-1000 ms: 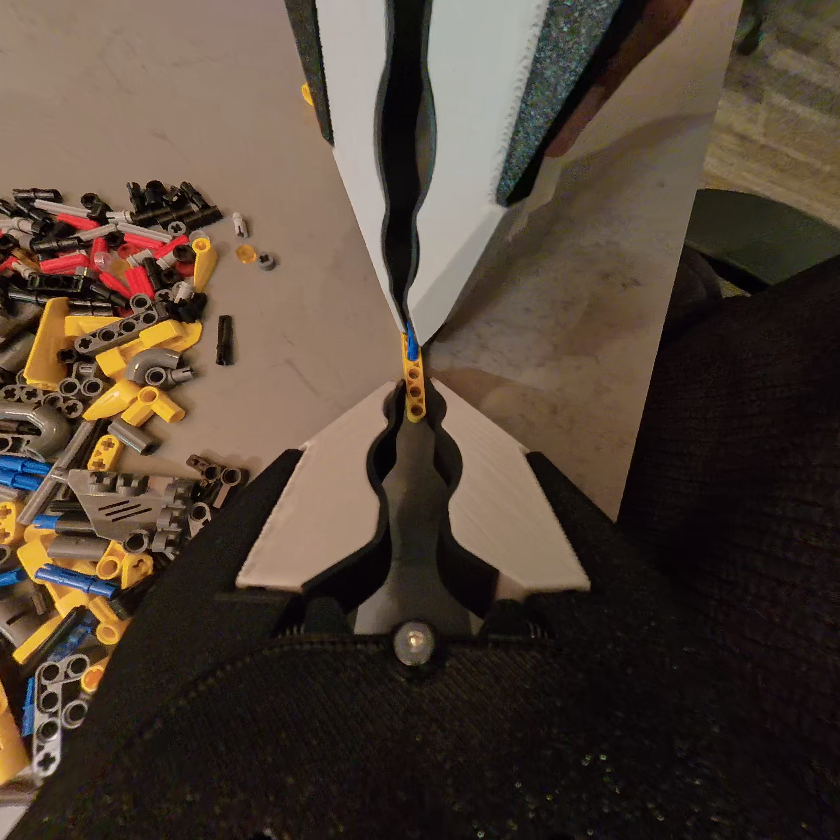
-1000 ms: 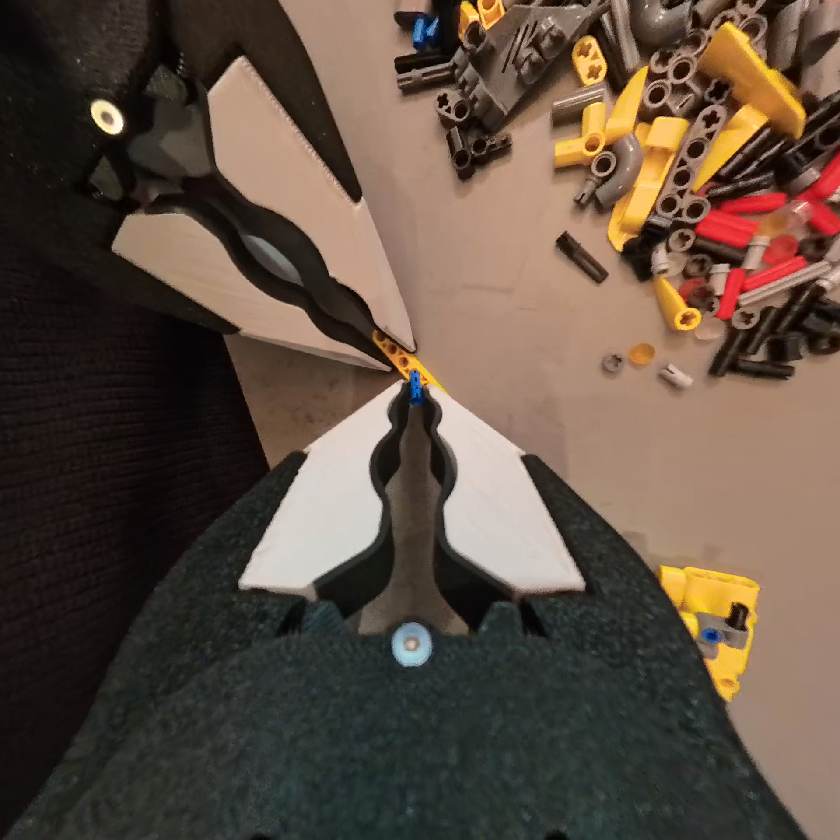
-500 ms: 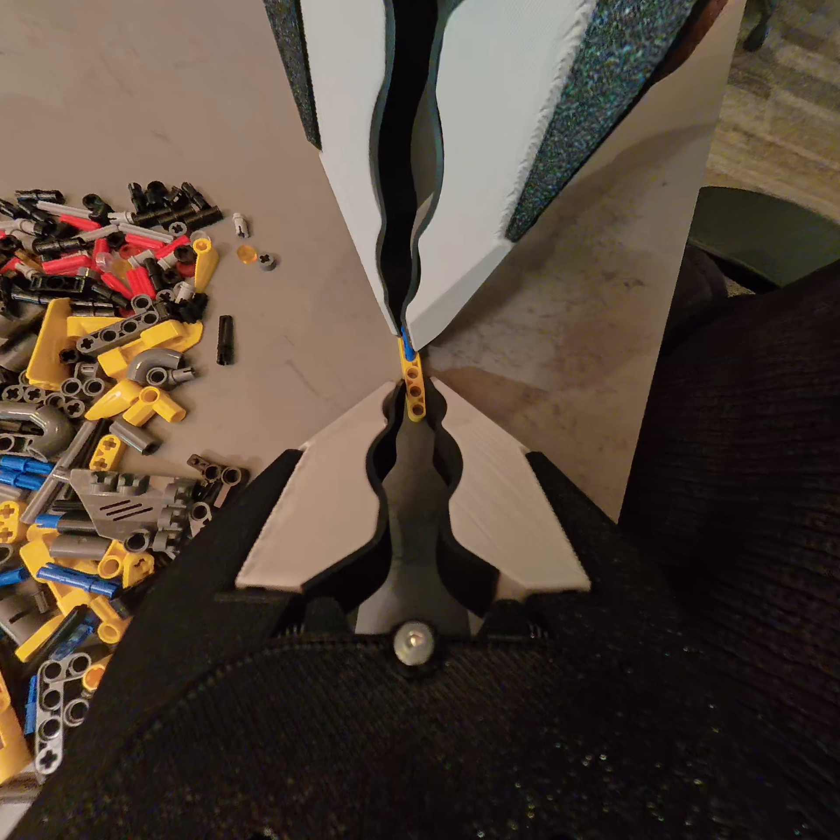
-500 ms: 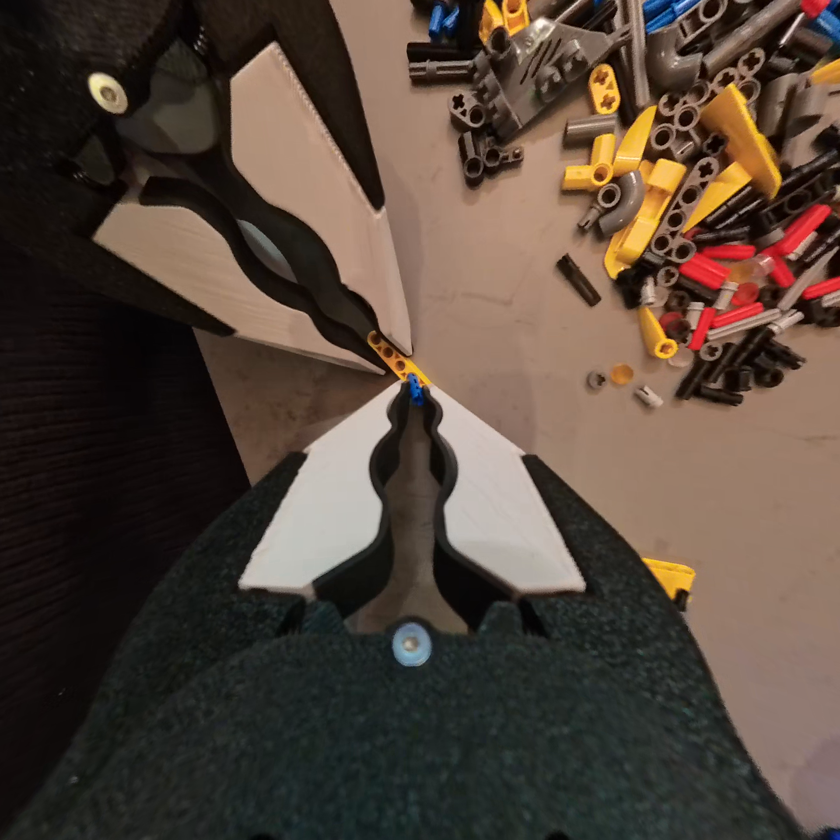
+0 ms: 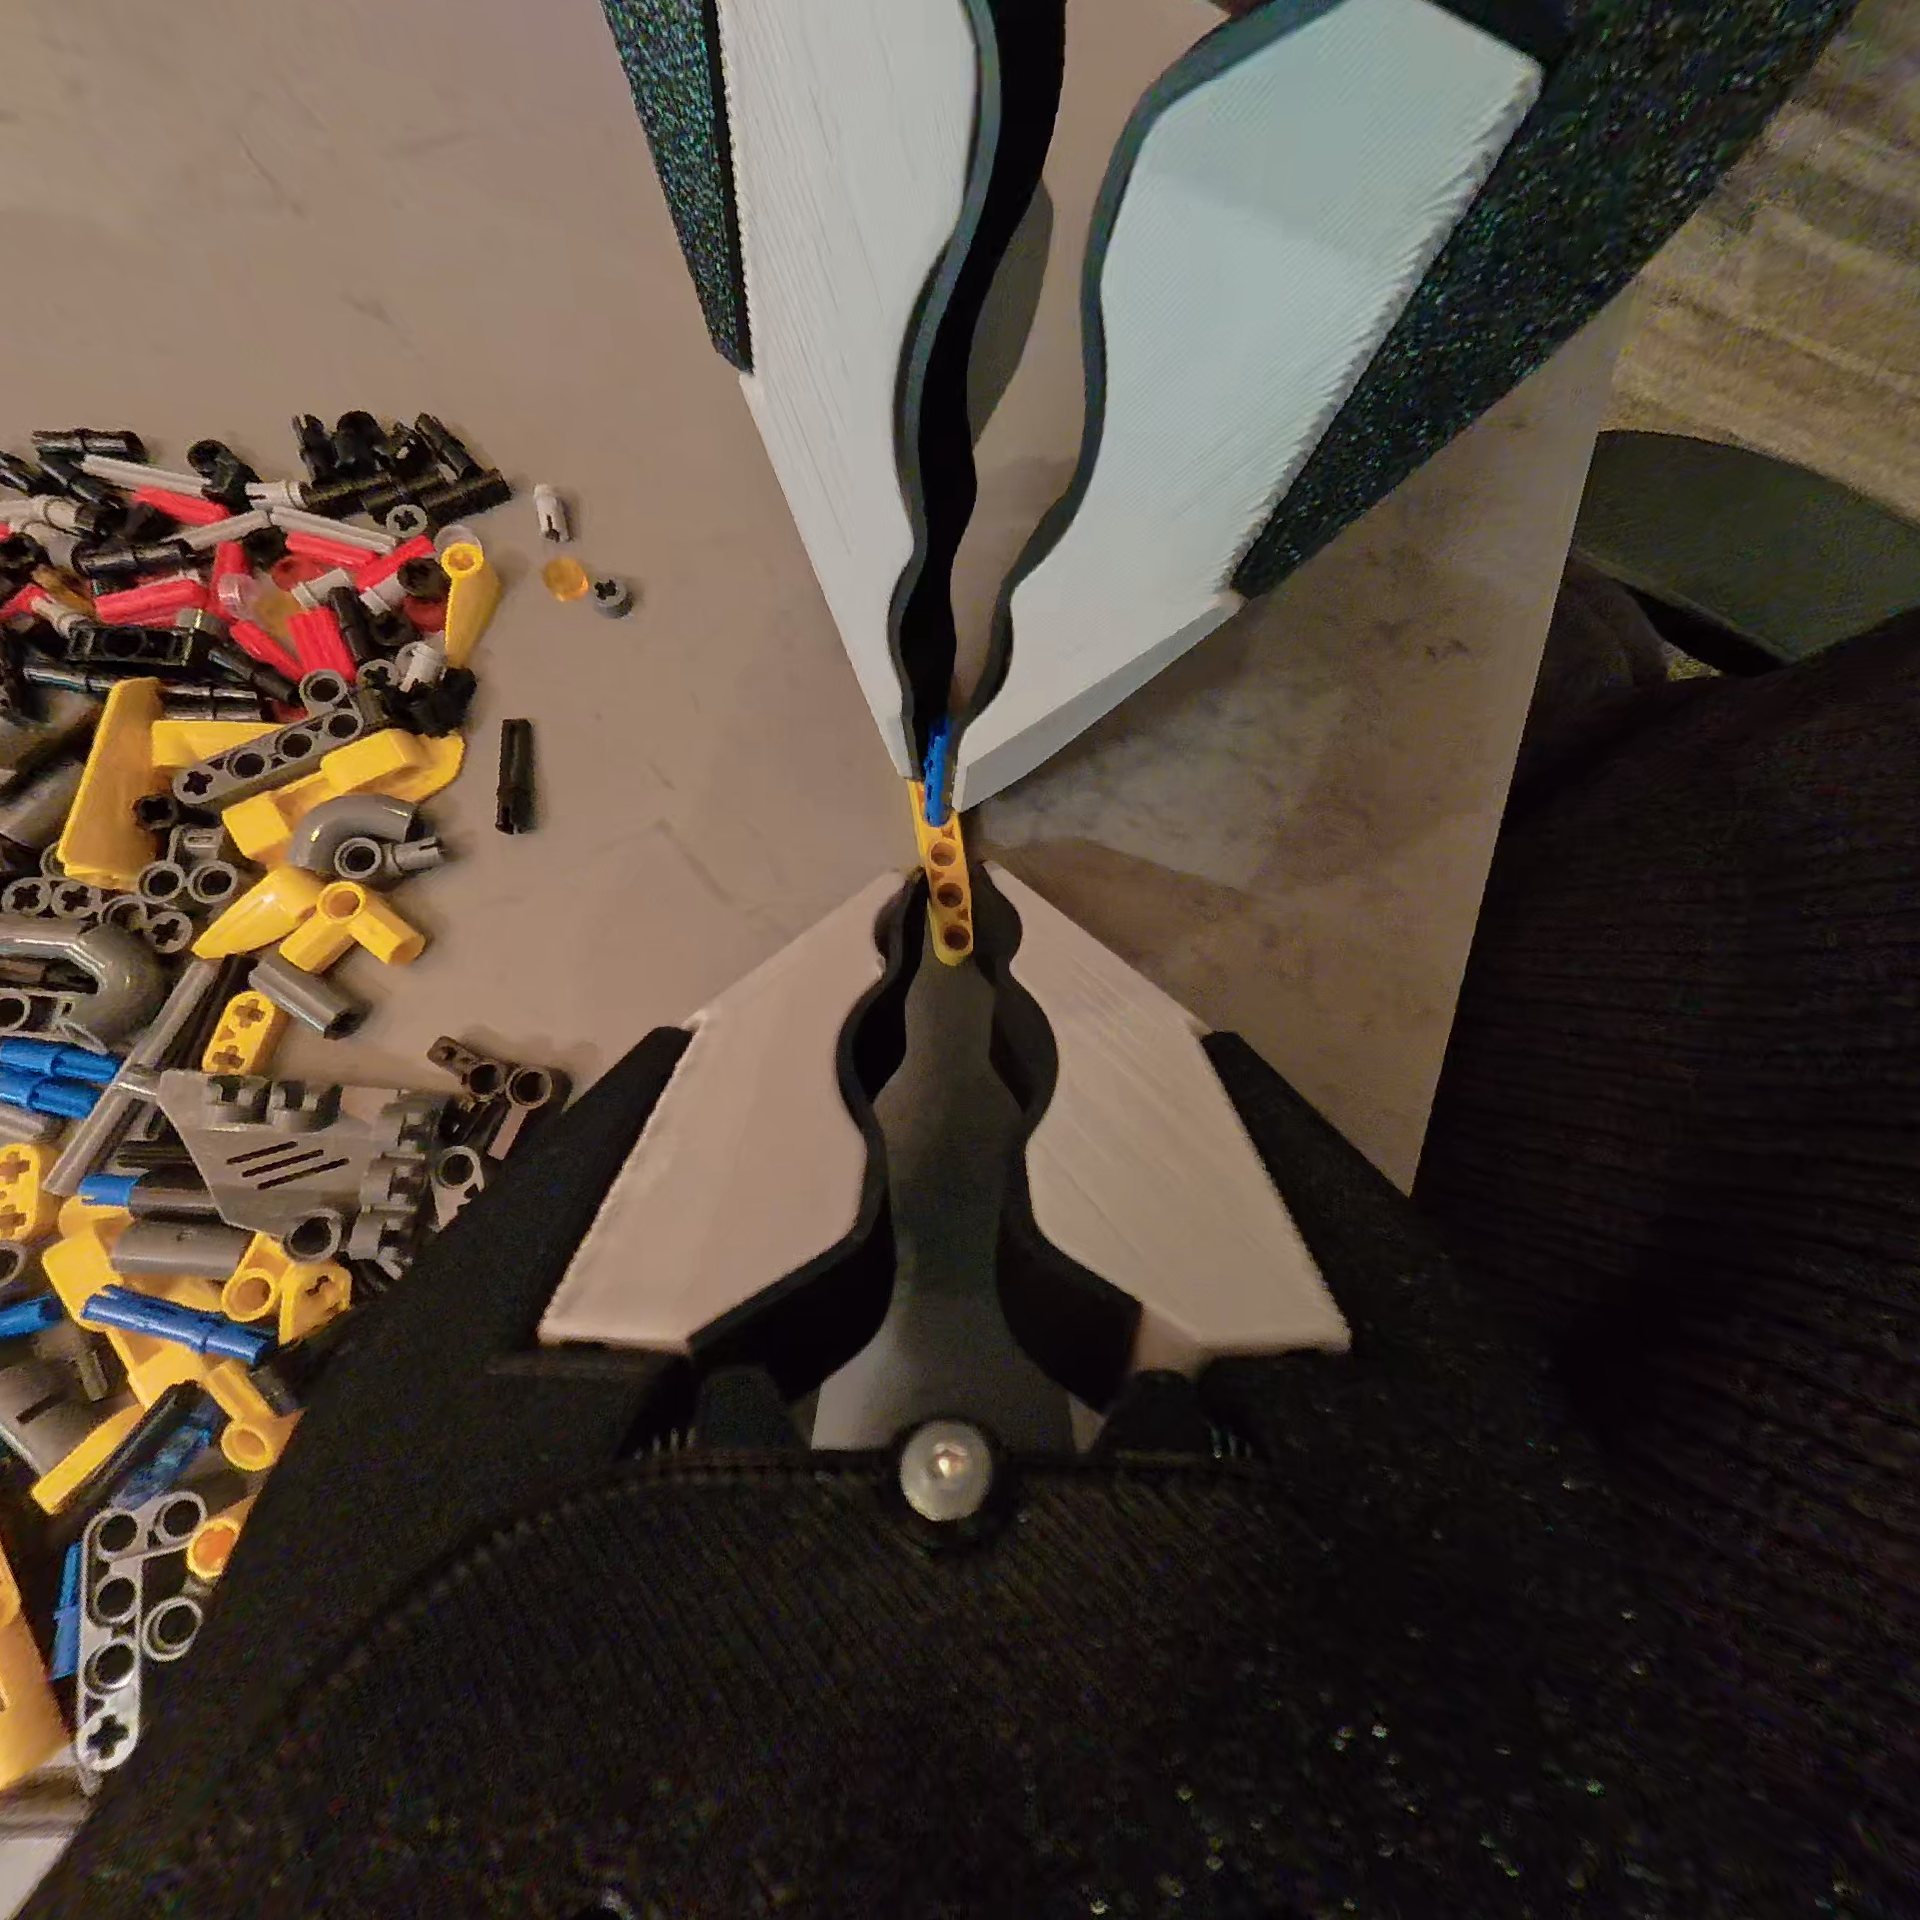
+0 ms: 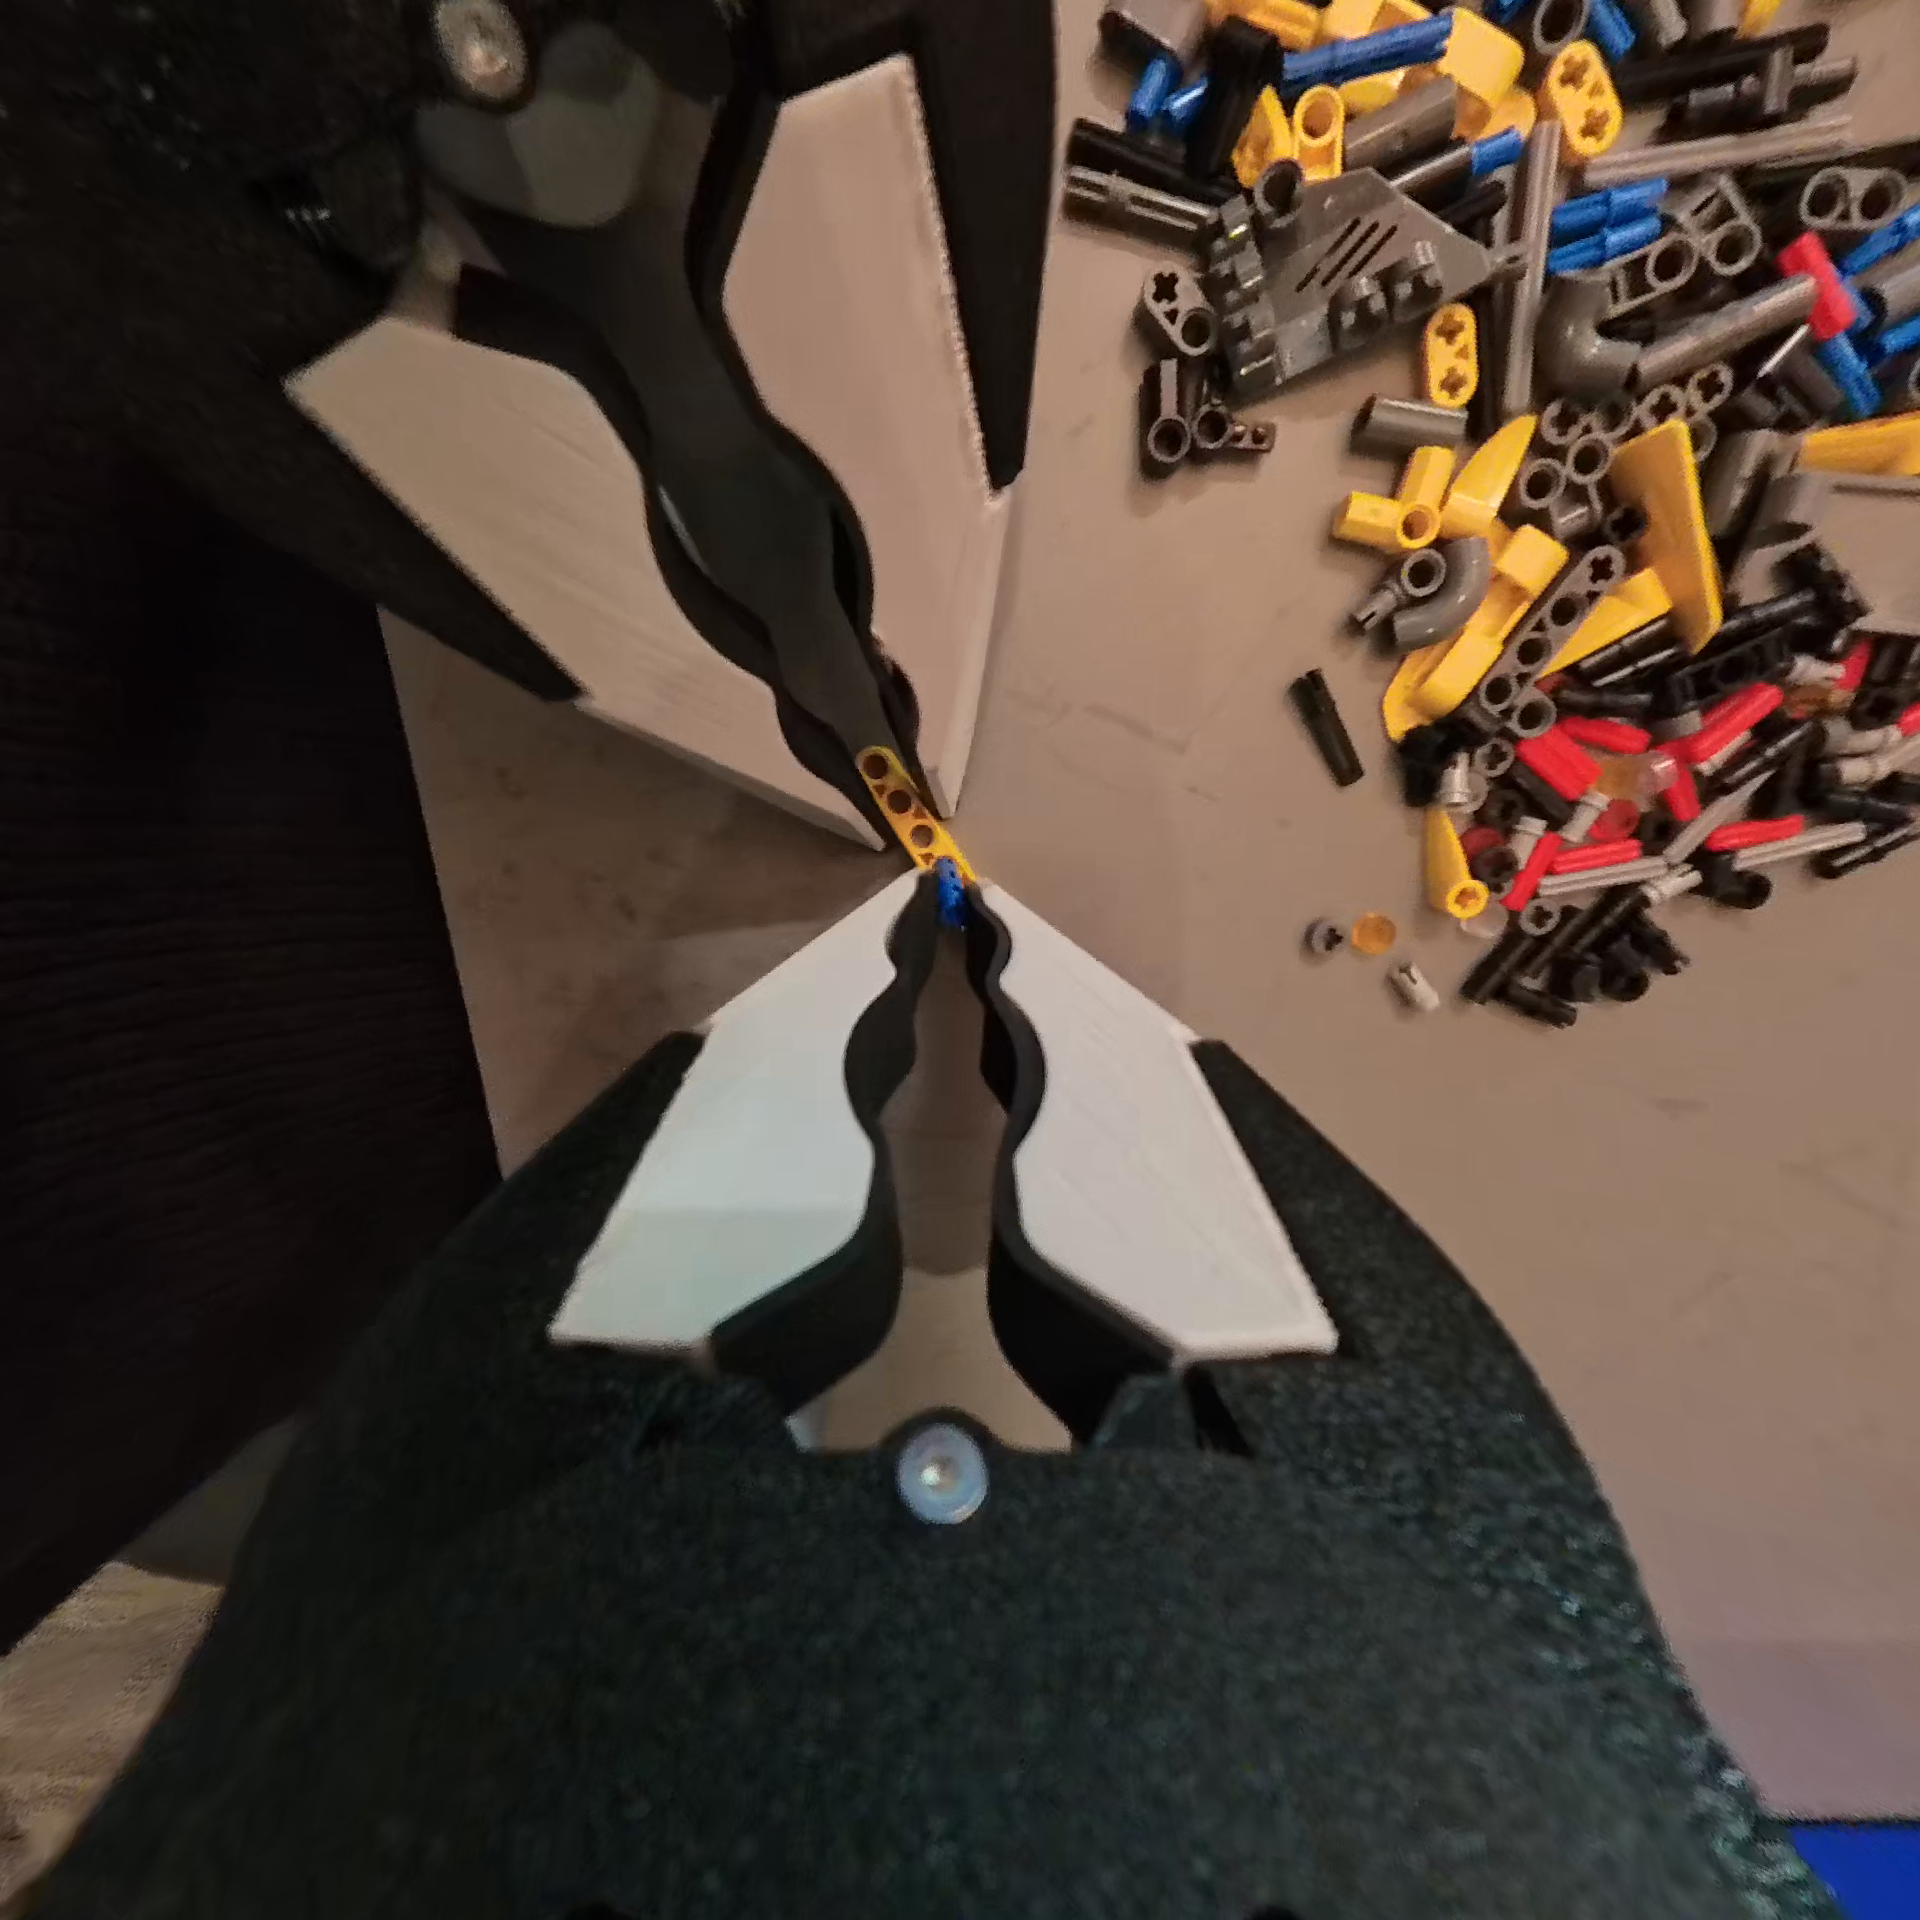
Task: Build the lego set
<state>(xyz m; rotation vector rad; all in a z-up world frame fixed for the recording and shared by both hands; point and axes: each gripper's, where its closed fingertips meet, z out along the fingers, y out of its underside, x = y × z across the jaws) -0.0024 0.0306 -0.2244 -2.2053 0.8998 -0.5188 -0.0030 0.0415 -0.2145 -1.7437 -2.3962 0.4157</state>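
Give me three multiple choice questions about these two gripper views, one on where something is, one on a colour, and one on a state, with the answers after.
1. Where does the heap of loose building pieces lie in the left wrist view?
A. To the left of the gripper
B. To its right
C. Between its fingers

2. What colour is the small pin at the right gripper's tips?
A. Red
B. Blue
C. Grey

3. How is the left gripper set?
A. Wide open, holding nothing
B. Shut on a black pin
C. Shut on the yellow beam

Answers:
1 A, the heap spreads over the table on the left side of that view.
2 B, the pin between the tips is blue and meets the end of the yellow beam.
3 C, the tips pinch the holed yellow beam, held above the table.
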